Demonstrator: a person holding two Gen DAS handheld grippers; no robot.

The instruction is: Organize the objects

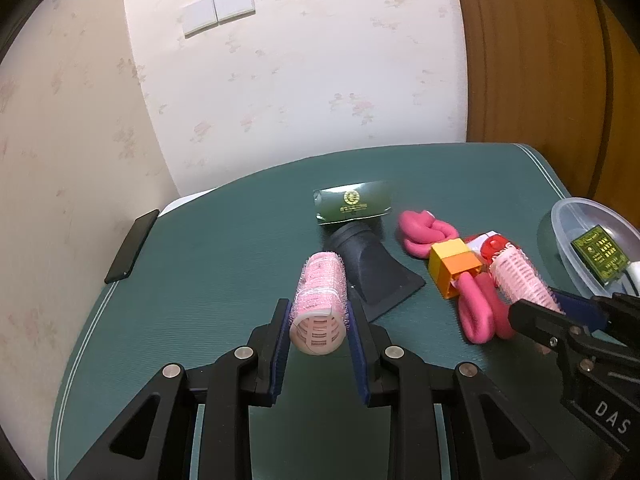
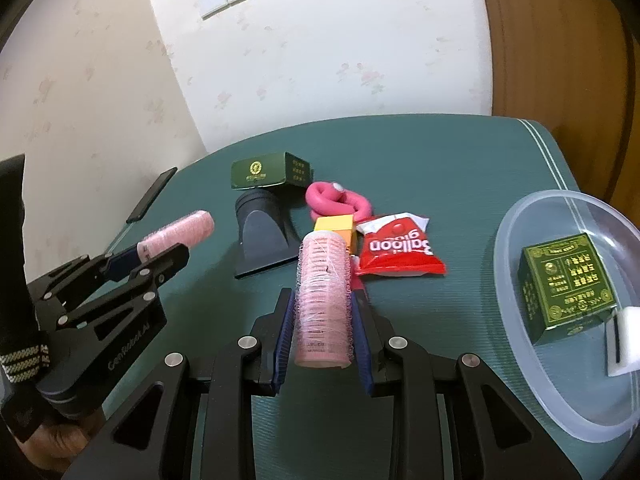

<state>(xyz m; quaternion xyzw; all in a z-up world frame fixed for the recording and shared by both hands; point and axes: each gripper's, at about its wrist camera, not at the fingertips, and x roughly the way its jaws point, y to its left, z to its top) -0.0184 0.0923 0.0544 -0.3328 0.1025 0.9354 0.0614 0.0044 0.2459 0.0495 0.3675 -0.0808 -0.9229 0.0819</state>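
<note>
Soft, even indoor light is falling on the green mat [image 1: 224, 248]; fisheye bending is curving its edges, corners darkening, slight blur showing.

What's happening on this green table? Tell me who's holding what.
A person is tidying with a handheld gripper in each hand. The left gripper is shut on a pink hair roller, and the right gripper is shut on a second pink roller. On the green table lie a red balloon glue packet, a pink foam twist and a dark nozzle. The clear bowl holds a green box.
</note>
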